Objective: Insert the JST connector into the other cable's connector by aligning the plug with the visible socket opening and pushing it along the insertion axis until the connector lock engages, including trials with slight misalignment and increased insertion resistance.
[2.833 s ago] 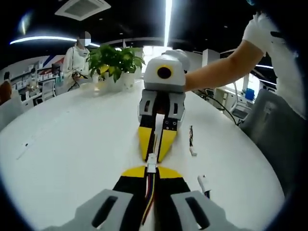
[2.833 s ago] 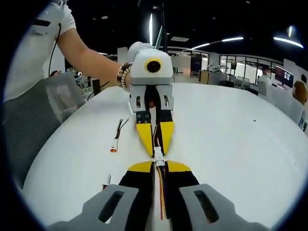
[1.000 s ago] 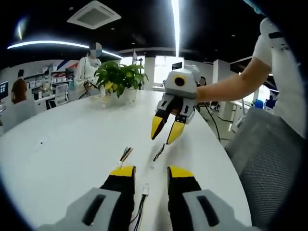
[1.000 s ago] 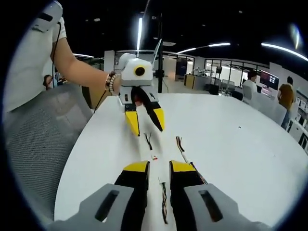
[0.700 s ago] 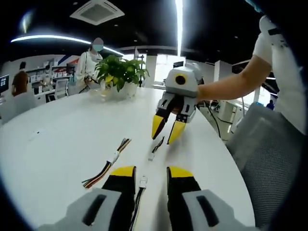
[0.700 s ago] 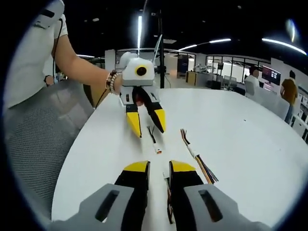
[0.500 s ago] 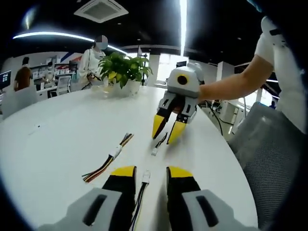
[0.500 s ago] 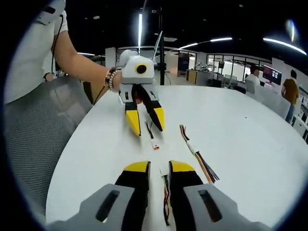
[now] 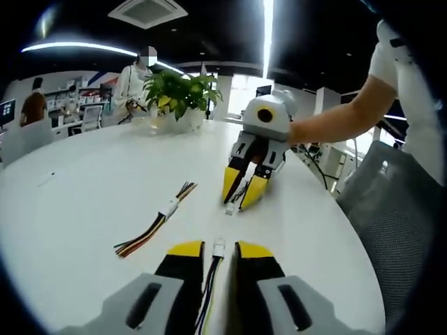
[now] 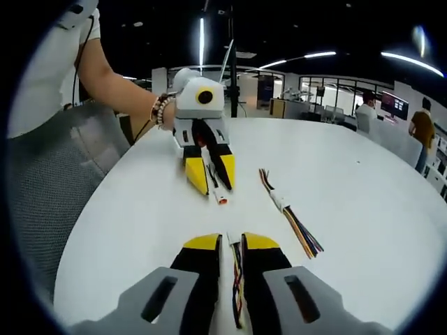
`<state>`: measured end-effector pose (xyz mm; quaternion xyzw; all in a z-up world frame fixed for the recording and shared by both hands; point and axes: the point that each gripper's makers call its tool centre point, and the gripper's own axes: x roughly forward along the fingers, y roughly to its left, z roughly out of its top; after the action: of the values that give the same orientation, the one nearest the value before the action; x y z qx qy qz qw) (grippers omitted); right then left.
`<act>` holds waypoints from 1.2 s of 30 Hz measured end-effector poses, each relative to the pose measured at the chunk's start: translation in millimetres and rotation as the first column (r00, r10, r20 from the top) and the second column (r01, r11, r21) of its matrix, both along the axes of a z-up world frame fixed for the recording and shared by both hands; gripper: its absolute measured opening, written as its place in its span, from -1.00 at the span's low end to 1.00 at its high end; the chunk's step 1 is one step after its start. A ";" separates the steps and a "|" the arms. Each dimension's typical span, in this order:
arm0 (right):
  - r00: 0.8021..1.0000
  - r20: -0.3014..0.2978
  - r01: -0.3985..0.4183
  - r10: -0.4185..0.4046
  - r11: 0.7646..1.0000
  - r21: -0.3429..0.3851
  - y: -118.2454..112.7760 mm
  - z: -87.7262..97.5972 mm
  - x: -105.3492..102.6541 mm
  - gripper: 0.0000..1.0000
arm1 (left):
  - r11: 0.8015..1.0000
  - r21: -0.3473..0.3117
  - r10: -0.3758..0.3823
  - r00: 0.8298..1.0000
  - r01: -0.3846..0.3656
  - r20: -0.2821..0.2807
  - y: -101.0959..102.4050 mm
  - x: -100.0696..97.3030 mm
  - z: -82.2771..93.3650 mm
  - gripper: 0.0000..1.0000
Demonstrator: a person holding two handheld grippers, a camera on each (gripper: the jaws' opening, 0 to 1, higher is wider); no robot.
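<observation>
Both tools down at the counter, each closing in on its own cable.

My left tool (image 9: 218,252) has its jaws nearly together around the white connector (image 9: 219,246) of one cable (image 9: 207,301), whose coloured wires run back between them; whether the pads already pinch it I cannot tell. My right tool (image 9: 242,194) sits opposite, jaws narrowed over the other cable (image 9: 235,201), its small plug (image 10: 221,199) lying at the tips on the white counter (image 9: 91,188); grip there is also unclear. I judge the two tools face each other so plug and socket will share one insertion line once lifted. A spare mated cable (image 9: 156,223) lies off to the side, well apart from both.
</observation>
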<state>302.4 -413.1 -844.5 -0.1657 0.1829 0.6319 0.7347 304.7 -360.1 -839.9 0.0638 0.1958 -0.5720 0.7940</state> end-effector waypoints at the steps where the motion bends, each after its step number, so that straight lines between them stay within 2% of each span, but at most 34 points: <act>1: 1.000 0.002 -0.001 0.001 1.000 0.003 -0.1 -0.1 0.1 -0.82 | 1.000 0.001 -0.002 1.000 0.002 0.003 -0.2 -0.1 -0.2 -0.78; 8: 1.000 0.007 -0.009 0.008 1.000 0.007 -1.2 -5.4 -1.5 -0.85 | 1.000 -0.005 -0.025 1.000 0.025 0.004 -4.6 -2.3 -3.1 -0.86; 13: 1.000 0.006 0.000 0.000 0.998 0.055 -2.9 -4.4 -2.0 -0.90 | 0.999 -0.027 -0.030 0.999 0.030 0.012 -4.4 1.5 -3.2 -0.97; 23: 1.000 -0.002 0.009 -0.008 0.992 0.126 -0.6 -1.3 -2.8 -0.92 | 0.997 -0.040 -0.071 0.997 0.072 0.017 -3.7 -2.6 -2.4 -0.99; 32: 1.000 -0.014 0.008 -0.006 0.991 0.131 -0.1 -0.9 -1.7 -0.94 | 0.994 -0.028 -0.108 0.994 0.108 0.005 -4.5 -2.8 -2.2 -0.99; 36: 0.999 -0.032 0.016 -0.012 0.992 0.128 -1.5 -1.7 -0.6 -0.96 | 0.992 -0.012 -0.122 0.992 0.123 0.023 -5.6 -3.4 1.7 -1.00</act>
<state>301.9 -414.6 -846.2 -0.1072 0.1545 0.6396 0.7453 301.3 -365.7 -838.2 0.0767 0.1787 -0.6203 0.7599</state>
